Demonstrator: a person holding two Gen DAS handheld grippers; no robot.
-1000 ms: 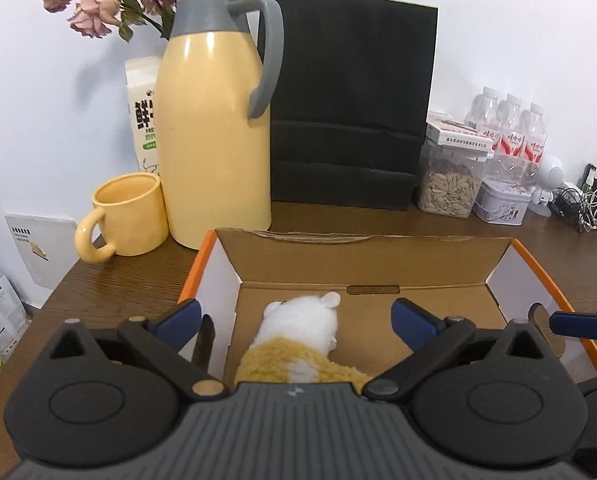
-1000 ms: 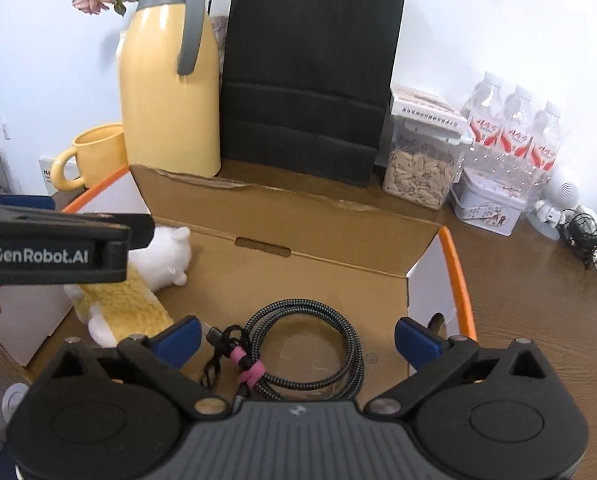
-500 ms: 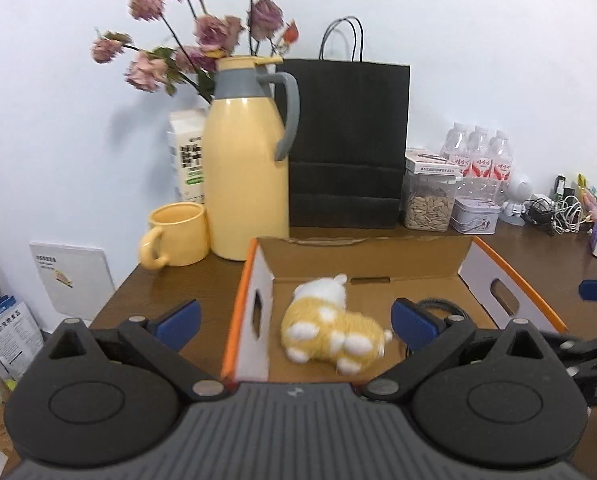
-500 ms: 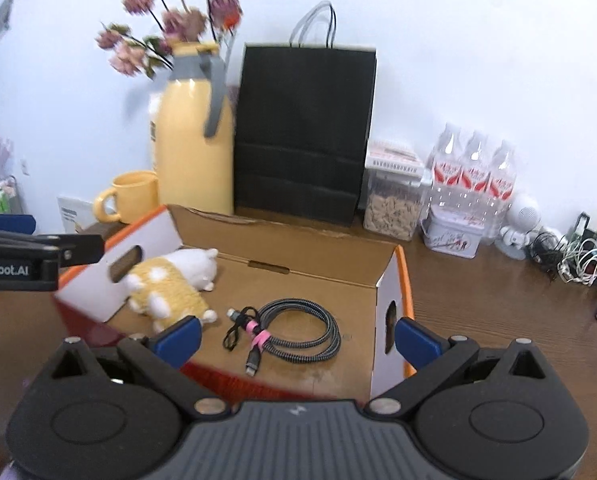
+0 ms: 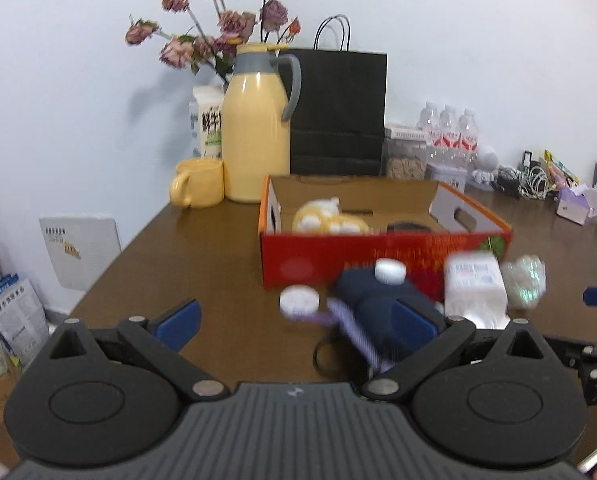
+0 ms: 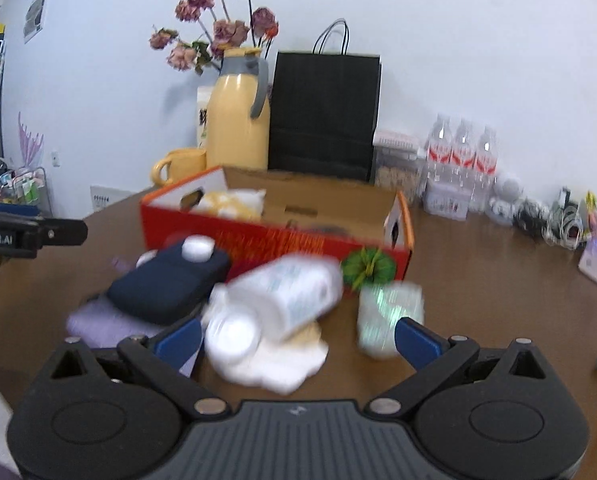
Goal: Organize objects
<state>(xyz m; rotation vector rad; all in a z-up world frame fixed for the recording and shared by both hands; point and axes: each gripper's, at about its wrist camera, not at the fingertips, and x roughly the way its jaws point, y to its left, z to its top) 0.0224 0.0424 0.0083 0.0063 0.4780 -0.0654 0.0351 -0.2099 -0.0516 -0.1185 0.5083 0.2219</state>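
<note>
- Left hand-held gripper (image 5: 294, 322): fingers spread wide, nothing between them; lower centre of the left view.
- Right hand-held gripper (image 6: 296, 338): released, empty; a white bottle (image 6: 282, 300) lies on its side between the spread fingers, untouched.
- Cardboard box (image 5: 378, 264): frame centre on the desk (image 5: 202, 264); plush toy (image 5: 326, 220) inside, half hidden by the red front wall. A dark item beside it is too hidden to identify.
- Dark blue case (image 6: 170, 280): left of the bottle, white cap on top; motion blur softens its edges.
- Crinkled clear packet (image 6: 390, 308): blurred, contents unreadable.
- White cloth (image 6: 274, 364): under the bottle; shown only in the right view.
- Round white lid (image 5: 299, 300): clear only in the left view.
</note>
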